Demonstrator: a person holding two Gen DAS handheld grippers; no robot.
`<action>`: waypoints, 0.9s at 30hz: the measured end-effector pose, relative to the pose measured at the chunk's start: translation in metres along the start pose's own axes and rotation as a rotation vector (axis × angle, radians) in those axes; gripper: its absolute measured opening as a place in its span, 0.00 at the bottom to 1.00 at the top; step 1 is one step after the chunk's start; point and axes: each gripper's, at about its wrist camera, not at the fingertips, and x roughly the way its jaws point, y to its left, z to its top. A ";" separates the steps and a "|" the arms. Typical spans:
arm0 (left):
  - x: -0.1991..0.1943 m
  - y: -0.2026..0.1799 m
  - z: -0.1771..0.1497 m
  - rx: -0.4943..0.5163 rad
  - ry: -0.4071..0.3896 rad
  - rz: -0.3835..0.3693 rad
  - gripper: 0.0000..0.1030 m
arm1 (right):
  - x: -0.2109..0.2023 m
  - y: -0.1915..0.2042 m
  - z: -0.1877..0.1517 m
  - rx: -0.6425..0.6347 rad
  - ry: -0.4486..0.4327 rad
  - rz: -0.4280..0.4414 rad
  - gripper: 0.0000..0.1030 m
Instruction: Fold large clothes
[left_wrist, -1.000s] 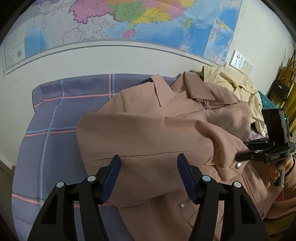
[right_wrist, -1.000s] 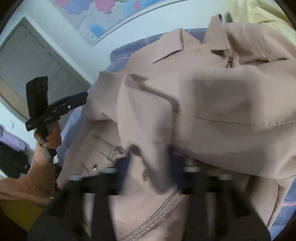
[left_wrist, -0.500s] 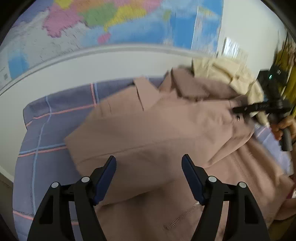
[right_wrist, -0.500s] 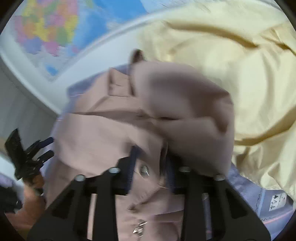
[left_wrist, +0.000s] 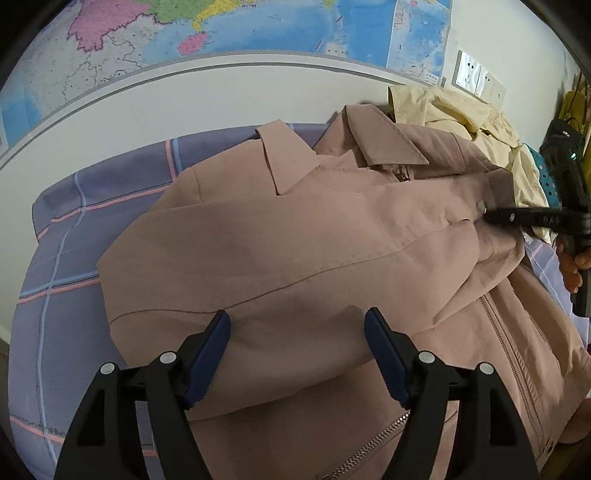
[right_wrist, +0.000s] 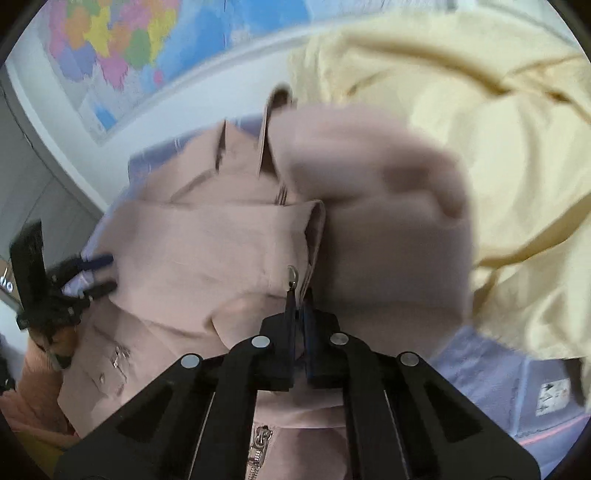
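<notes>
A pink-beige zip jacket (left_wrist: 280, 251) lies on a purple checked sheet (left_wrist: 66, 236), collar toward the wall, one sleeve folded across its front. My left gripper (left_wrist: 297, 332) is open and empty, hovering over the sleeve near the jacket's left side. My right gripper (right_wrist: 300, 299) is shut on the sleeve cuff (right_wrist: 295, 258) with a metal snap; it shows at the right in the left wrist view (left_wrist: 491, 216), over the jacket's right shoulder. The left gripper shows at the far left of the right wrist view (right_wrist: 105, 271).
A pale yellow garment (right_wrist: 498, 129) lies heaped at the right by the wall, also in the left wrist view (left_wrist: 472, 118). A map (left_wrist: 221, 33) hangs on the wall behind. Wall sockets (left_wrist: 476, 77) sit at the right.
My right gripper has carried the sleeve cuff across the jacket front toward the right shoulder, laying the sleeve flatter. My left gripper stayed open and shifted slightly.
</notes>
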 end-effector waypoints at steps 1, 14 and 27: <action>-0.001 -0.001 0.000 -0.002 -0.005 0.001 0.79 | -0.008 -0.007 0.002 0.008 -0.022 -0.006 0.03; 0.000 -0.020 0.002 0.021 -0.016 0.156 0.93 | -0.008 -0.013 -0.013 0.040 -0.027 -0.044 0.16; -0.001 -0.021 0.001 0.011 -0.022 0.175 0.93 | -0.007 0.038 -0.020 -0.154 -0.075 -0.027 0.32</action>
